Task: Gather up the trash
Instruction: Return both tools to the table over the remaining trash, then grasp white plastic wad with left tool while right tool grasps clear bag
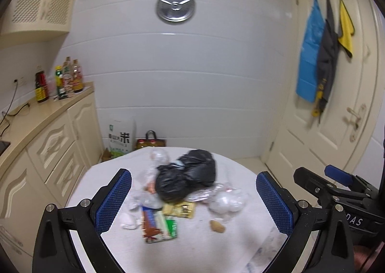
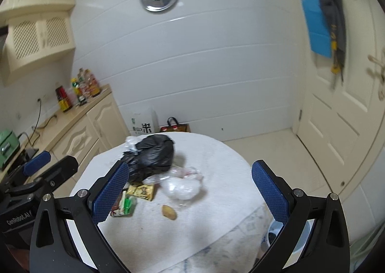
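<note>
A heap of trash lies on a round table with a white cloth (image 1: 192,249) (image 2: 216,152). In it are a black plastic bag (image 1: 185,175) (image 2: 154,155), a yellow snack packet (image 1: 179,209) (image 2: 142,192), a brown and green wrapper (image 1: 160,227) (image 2: 124,206), crumpled clear plastic (image 1: 227,200) (image 2: 181,186), white tissue bits (image 1: 130,221) and a small brown lump (image 1: 217,226) (image 2: 169,212). My left gripper (image 1: 193,199) hovers open above the table's near side, nothing between its blue pads. My right gripper (image 2: 190,193) is open too, empty, beside the left one.
Cream cabinets and a counter (image 1: 48,114) with several sauce bottles (image 1: 60,80) run along the left. A rice sack (image 1: 120,139) and a shopping bag (image 1: 151,142) stand on the floor behind the table. A door (image 1: 336,104) with hung cloths is at the right. A white bucket (image 2: 276,232) sits below the table edge.
</note>
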